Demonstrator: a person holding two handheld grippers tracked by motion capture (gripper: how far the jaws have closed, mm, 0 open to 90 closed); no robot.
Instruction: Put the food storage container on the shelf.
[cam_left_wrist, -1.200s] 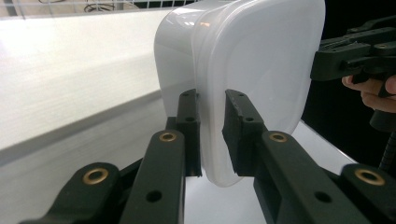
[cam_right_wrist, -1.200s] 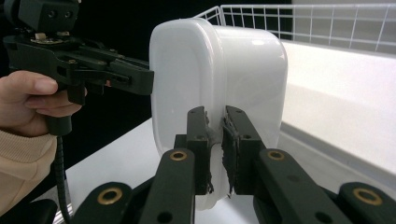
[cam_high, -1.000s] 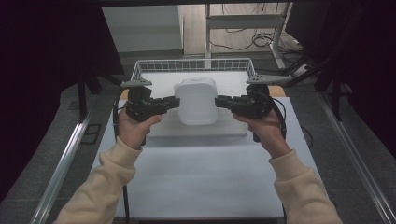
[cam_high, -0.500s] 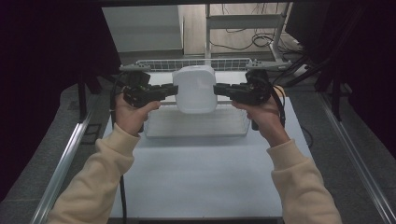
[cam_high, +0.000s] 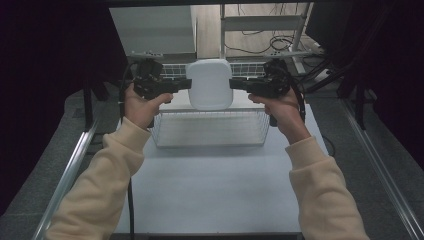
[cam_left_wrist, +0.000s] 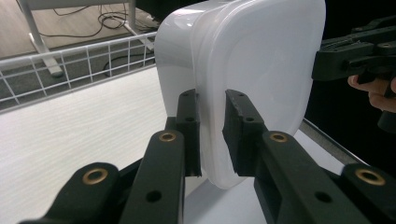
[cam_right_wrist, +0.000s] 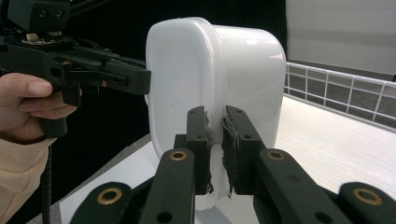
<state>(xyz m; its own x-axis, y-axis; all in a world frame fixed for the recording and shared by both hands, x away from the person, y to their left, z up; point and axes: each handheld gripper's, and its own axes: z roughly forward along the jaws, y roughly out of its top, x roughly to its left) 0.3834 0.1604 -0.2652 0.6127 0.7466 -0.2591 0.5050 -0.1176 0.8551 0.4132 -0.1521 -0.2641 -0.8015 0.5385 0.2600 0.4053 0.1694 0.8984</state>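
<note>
A white plastic container (cam_high: 210, 84) with a translucent lid hangs in the air above a wire basket (cam_high: 207, 145), tipped on its side with the lid facing me. My left gripper (cam_high: 187, 86) is shut on its left rim and my right gripper (cam_high: 232, 84) on its right rim. In the left gripper view the jaws (cam_left_wrist: 212, 100) pinch the edge of the container (cam_left_wrist: 252, 70), with the right gripper (cam_left_wrist: 355, 56) beyond it. The right gripper view has the jaws (cam_right_wrist: 215, 116) clamped on the container (cam_right_wrist: 210, 70), and the left gripper (cam_right_wrist: 107, 74) is seen past it.
The white wire basket stands at the far middle of the pale table (cam_high: 210, 190). Metal rails (cam_high: 70, 165) run along both table sides. Behind the basket are a shelf frame and cables on the floor (cam_high: 260, 30).
Both grippers have risen and moved away from me with the container, which has come up out of the basket and now hangs above it.
</note>
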